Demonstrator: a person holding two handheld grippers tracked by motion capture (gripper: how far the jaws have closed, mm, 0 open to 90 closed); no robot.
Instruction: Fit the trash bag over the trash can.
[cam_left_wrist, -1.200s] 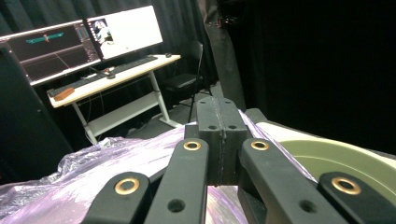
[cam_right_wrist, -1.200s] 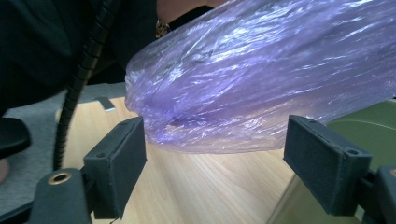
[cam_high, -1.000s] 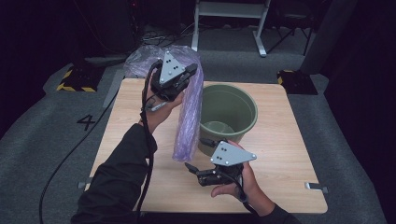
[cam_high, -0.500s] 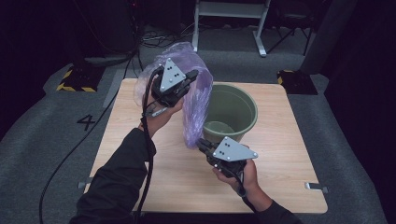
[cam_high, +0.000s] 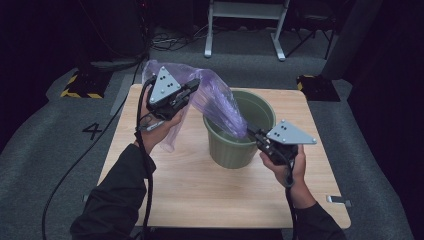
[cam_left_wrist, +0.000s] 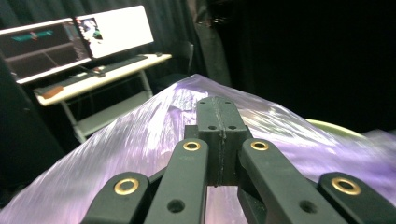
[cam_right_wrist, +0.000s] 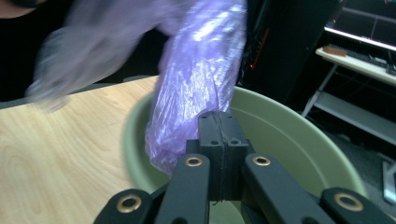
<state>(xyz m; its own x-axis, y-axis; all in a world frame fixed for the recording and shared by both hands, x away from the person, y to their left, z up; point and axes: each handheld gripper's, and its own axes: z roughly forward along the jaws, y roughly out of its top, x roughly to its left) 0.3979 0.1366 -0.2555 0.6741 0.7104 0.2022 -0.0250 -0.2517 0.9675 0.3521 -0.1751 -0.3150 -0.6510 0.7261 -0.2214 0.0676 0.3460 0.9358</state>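
A purple plastic bag (cam_high: 217, 100) stretches between my two grippers above a green bucket (cam_high: 230, 152) on the wooden table (cam_high: 200, 190). My left gripper (cam_high: 194, 84) is raised left of the bucket and shut on the bag's upper end. In the left gripper view the jaws (cam_left_wrist: 219, 116) are pressed together with the purple film (cam_left_wrist: 140, 140) spread around them. My right gripper (cam_high: 251, 131) is at the bucket's right rim, shut on the bag's lower end. The right gripper view shows its tips (cam_right_wrist: 219, 126) pinching the bag (cam_right_wrist: 196, 84) over the bucket's mouth (cam_right_wrist: 299, 121).
The table's front half lies bare in front of the bucket. A desk with lit monitors (cam_left_wrist: 79, 37) and a keyboard stands beyond the table. Black cables (cam_high: 80, 165) trail from the left gripper down to the grey floor.
The right gripper rose from low beside the hanging bag, its jaws closed on the bag's lower end, and it pulled that end right over the bucket. The left gripper shifted slightly with the bag.
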